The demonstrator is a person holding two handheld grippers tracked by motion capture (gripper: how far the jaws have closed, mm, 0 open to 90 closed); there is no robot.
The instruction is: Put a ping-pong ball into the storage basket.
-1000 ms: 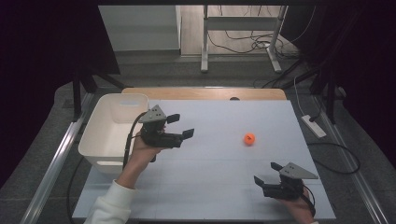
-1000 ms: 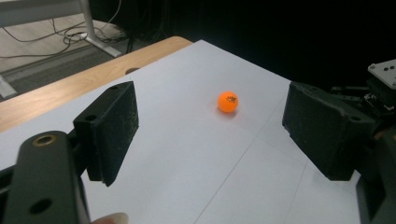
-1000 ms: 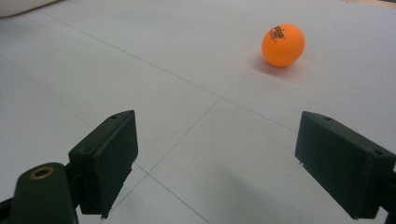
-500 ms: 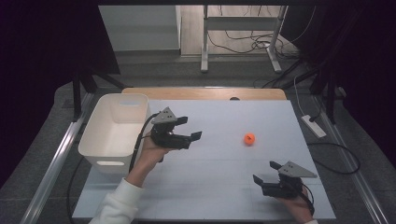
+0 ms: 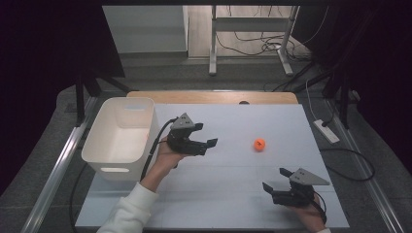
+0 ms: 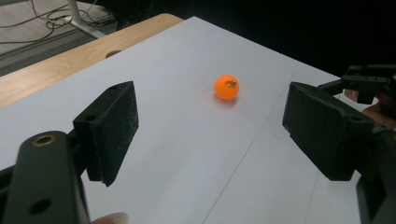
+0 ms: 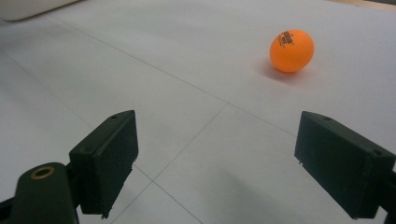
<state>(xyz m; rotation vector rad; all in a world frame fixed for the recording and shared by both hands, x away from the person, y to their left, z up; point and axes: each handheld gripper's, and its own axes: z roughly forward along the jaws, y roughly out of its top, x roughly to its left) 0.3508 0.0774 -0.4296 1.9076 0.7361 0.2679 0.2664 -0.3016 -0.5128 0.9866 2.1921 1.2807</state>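
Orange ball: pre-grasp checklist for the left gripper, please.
1. Left gripper open: ok, jaws wide apart.
2. Jaws empty: ok.
3. Ball lined up: ok, it sits between the jaws in the left gripper view, farther off.
4. Path to ball: ok, bare table between them.
5. Right gripper out of the way: ok, open, near the table's front edge, apart from the ball.
6. Bin ready: ok, upright at the table's left; its visible inside looks empty.

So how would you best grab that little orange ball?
Pinch the orange ball across its widest middle, pads on opposite sides. It's round and lies free on the table, so any side works; the open left gripper already faces it.
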